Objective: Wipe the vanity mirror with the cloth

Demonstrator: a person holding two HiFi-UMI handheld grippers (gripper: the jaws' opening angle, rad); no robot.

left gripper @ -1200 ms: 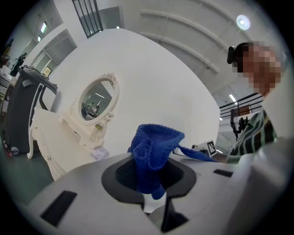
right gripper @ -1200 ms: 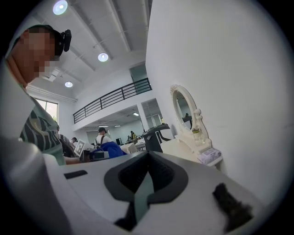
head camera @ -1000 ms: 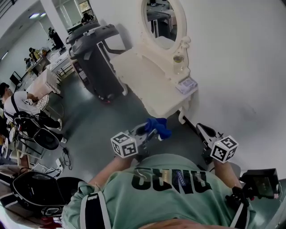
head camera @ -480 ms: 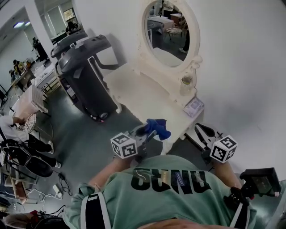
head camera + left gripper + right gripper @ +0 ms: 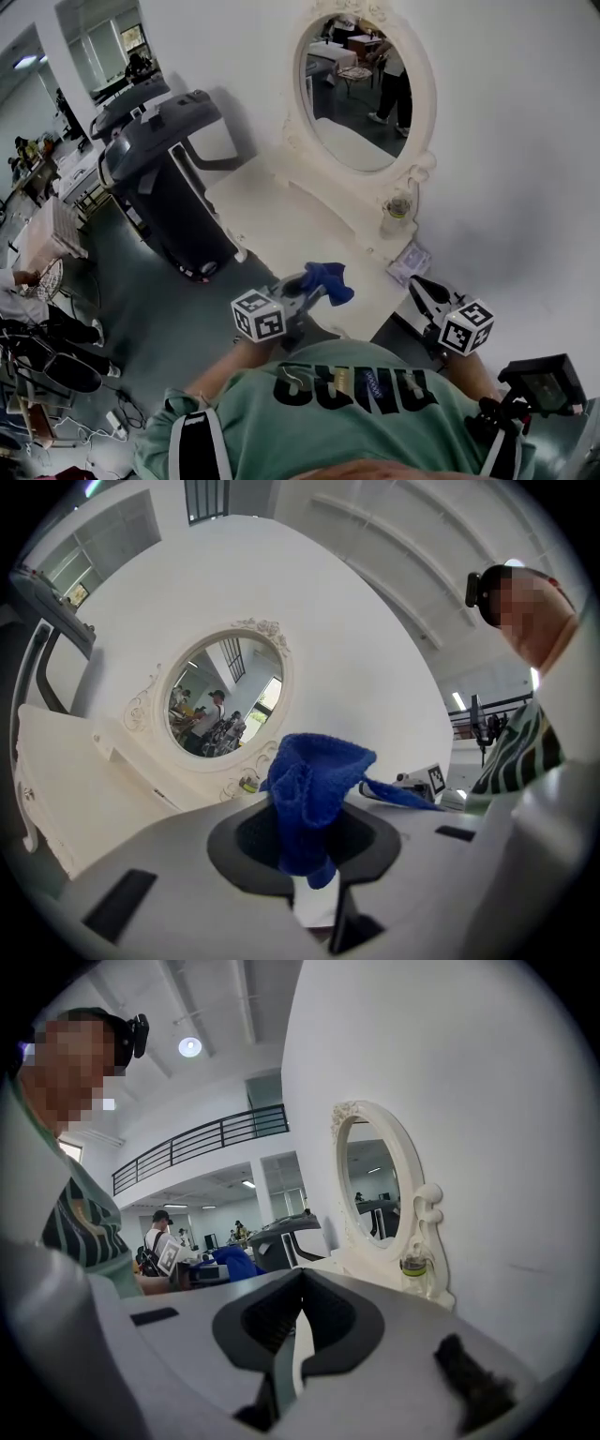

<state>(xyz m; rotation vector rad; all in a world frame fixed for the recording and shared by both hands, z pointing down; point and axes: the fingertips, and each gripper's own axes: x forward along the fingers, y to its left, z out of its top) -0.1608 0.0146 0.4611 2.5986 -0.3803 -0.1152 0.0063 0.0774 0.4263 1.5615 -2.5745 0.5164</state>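
Oval white-framed vanity mirror [image 5: 361, 94] stood upright, far beyond and between both tongs; left tongs [image 5: 312, 892] pinched the blue towelling cloth [image 5: 314, 789], right tongs [image 5: 292, 1335] were pressed together, empty.

Lower end of the cloth [image 5: 319, 771] buried between the left tongs [image 5: 314, 836]; small packet [image 5: 410, 263] print illegible
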